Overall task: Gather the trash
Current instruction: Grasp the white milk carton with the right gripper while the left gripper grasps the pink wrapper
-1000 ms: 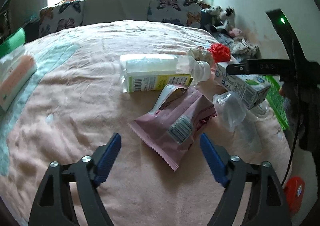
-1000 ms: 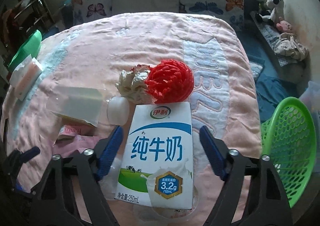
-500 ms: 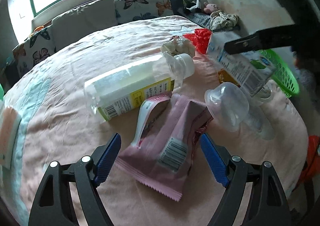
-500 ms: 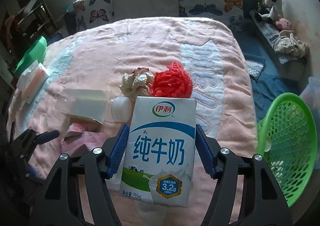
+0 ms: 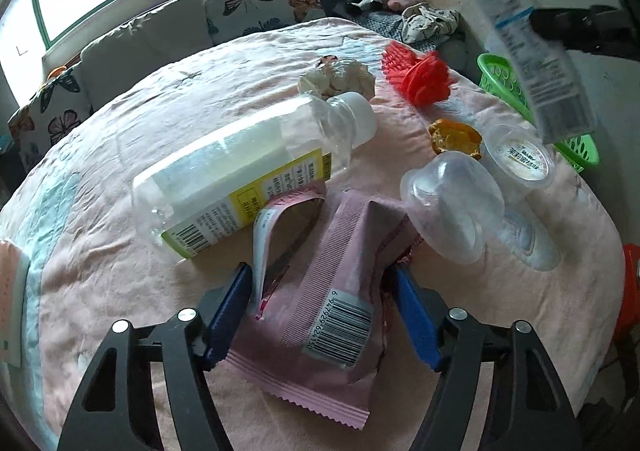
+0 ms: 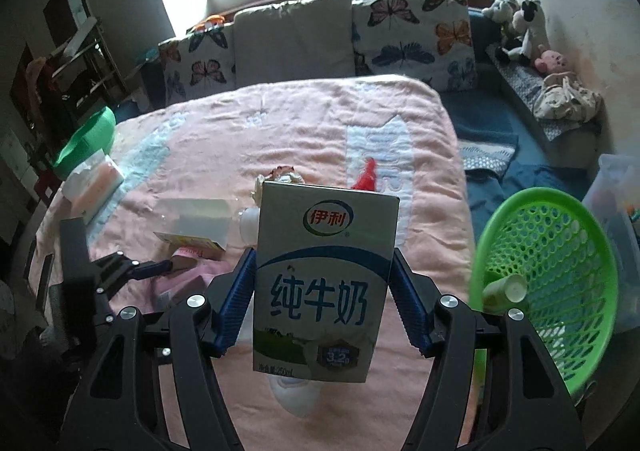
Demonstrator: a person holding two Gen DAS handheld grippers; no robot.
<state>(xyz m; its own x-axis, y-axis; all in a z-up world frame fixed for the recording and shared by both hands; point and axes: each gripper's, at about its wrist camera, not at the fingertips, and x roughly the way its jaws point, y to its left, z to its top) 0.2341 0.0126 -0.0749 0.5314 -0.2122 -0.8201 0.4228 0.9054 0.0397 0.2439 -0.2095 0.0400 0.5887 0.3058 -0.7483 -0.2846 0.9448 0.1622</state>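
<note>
Two grippers are at work over a pink blanket (image 5: 120,251) spread on a bed. The right gripper (image 6: 322,291) has its blue pads pressed against both sides of a white milk carton (image 6: 324,279), which it holds upright in the air, clear of the blanket (the same carton shows in the left wrist view, raised at the upper right). Just to the right of it, off the edge of the bed, stands a green basket (image 6: 560,235) with a small pale bottle (image 6: 505,291) lying inside.

The left gripper (image 5: 324,315) is low over the blanket, its jaws closing around a crumpled pink snack wrapper (image 5: 320,291); the wrapper lies between the blue pads, the left pad at its torn edge and the right pad at its side, though whether they press it yet I cannot tell. Touching the wrapper's far end lies a clear plastic bottle (image 5: 248,167) with a yellow label and white cap, on its side. To the right lie a clear plastic cup (image 5: 452,203) tipped over, a small lidded tub (image 5: 520,159), an orange scrap (image 5: 454,137), a red frilly ball (image 5: 420,75) and a crumpled paper wad (image 5: 340,77).
</note>
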